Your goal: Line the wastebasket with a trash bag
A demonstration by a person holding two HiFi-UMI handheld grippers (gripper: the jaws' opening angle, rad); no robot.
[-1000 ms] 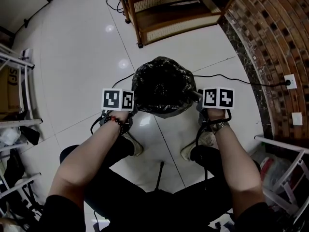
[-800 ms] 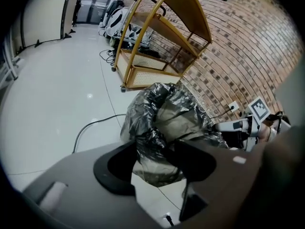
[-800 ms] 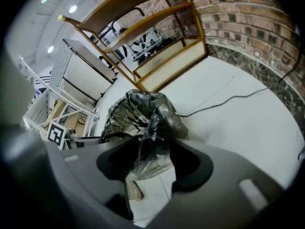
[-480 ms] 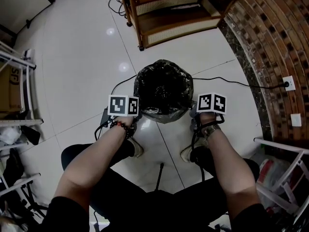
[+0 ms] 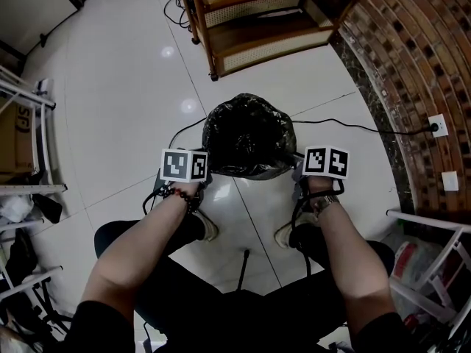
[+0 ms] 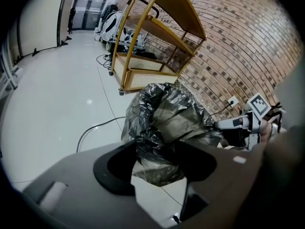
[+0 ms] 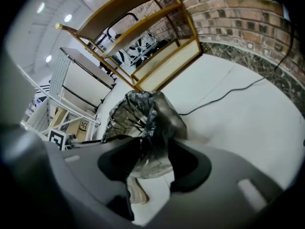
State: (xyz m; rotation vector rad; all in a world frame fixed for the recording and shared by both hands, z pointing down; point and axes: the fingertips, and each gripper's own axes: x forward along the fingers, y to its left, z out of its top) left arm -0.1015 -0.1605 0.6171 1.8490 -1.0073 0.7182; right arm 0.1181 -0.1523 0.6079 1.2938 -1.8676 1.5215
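At frame centre the bag (image 5: 246, 131) already covers the wastebasket (image 5: 250, 172). Your right gripper (image 7: 155, 159) has just loosened, film between its half-open fingers; your left gripper (image 6: 159, 159) stands wide. Lining looks nearly finished.

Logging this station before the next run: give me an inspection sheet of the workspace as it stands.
Surface: glossy white tiled floor.
Job's things: black trash bag drapes over the wastebasket, which it hides.
Clutter: metal racks at left and right.
Grippers: left gripper, jaws apart, bag edge between them; right gripper, jaws have just been opening, bag film between them.
Cables: black cable runs across the floor to a wall socket; a second cable lies at the bag's left.
Surroundings: wooden shelf unit, brick wall.
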